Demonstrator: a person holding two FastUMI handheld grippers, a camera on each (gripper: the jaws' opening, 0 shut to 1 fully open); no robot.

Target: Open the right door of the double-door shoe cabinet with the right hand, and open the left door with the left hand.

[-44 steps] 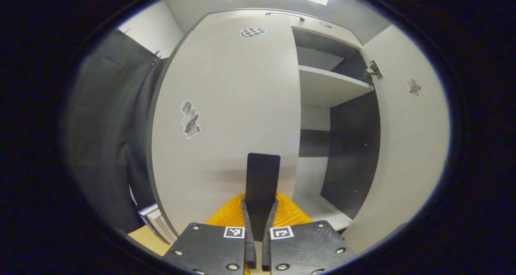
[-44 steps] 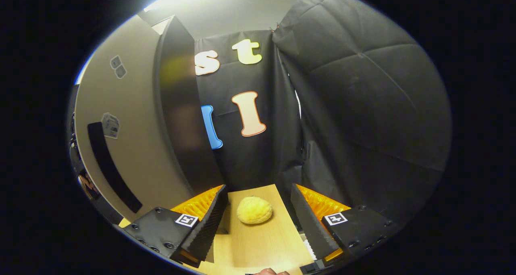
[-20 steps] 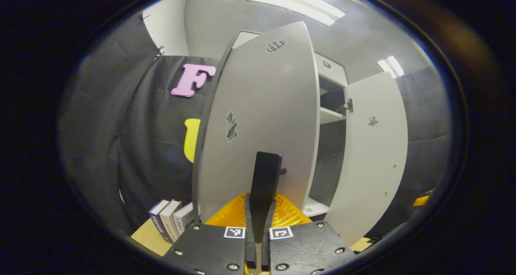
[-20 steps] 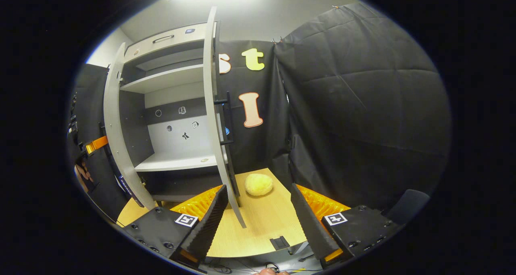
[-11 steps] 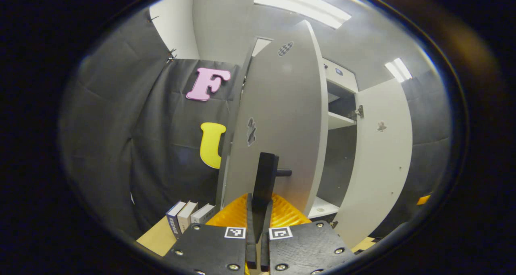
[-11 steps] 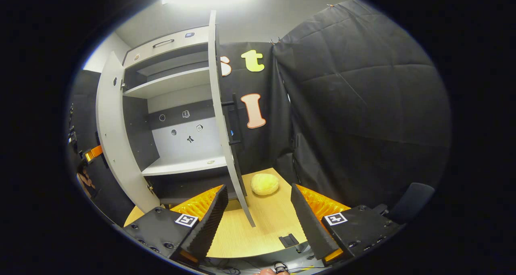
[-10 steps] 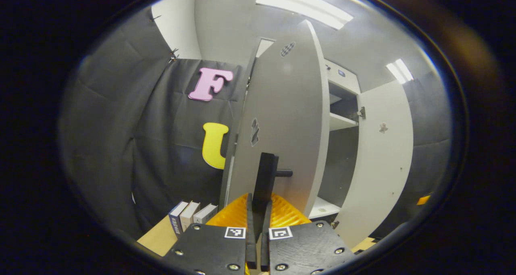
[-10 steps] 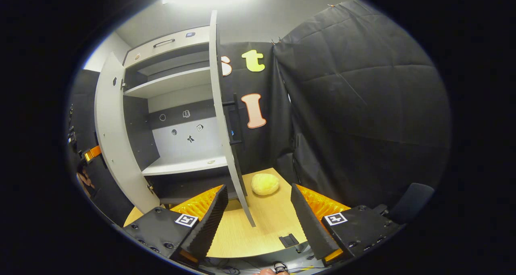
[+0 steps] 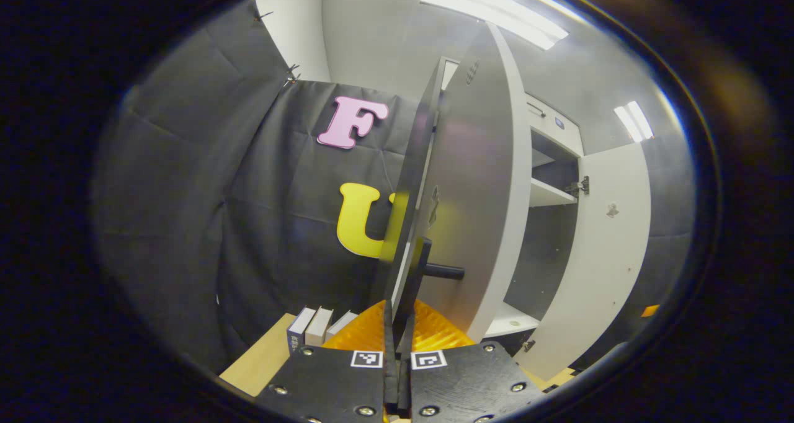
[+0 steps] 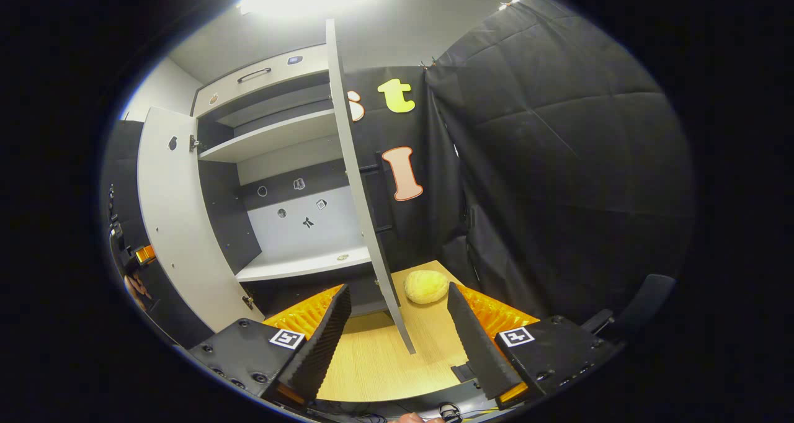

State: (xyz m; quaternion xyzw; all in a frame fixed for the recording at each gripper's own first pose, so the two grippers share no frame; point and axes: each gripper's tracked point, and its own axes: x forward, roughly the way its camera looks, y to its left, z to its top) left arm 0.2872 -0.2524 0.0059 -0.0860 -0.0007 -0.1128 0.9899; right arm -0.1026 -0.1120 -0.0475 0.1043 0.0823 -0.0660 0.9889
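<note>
Grey laminate shoe cabinet (image 10: 279,162) stands open at the table's far edge: our left door (image 9: 471,193) has swung wider than a second ago, almost edge-on. Our left gripper (image 9: 397,342) stays clamped on its black bar handle (image 9: 419,274); our right gripper (image 10: 397,324) hangs spread beside the right door (image 10: 363,193).

I see smooth, faintly glossy laminate on the left door (image 9: 471,181), which catches light. The handle (image 9: 417,274) looks matt. The desk (image 10: 378,355) shows pale wood grain, the wall (image 10: 558,162) is creased matt cloth, and the yellow lump (image 10: 425,286) looks rough.
</note>
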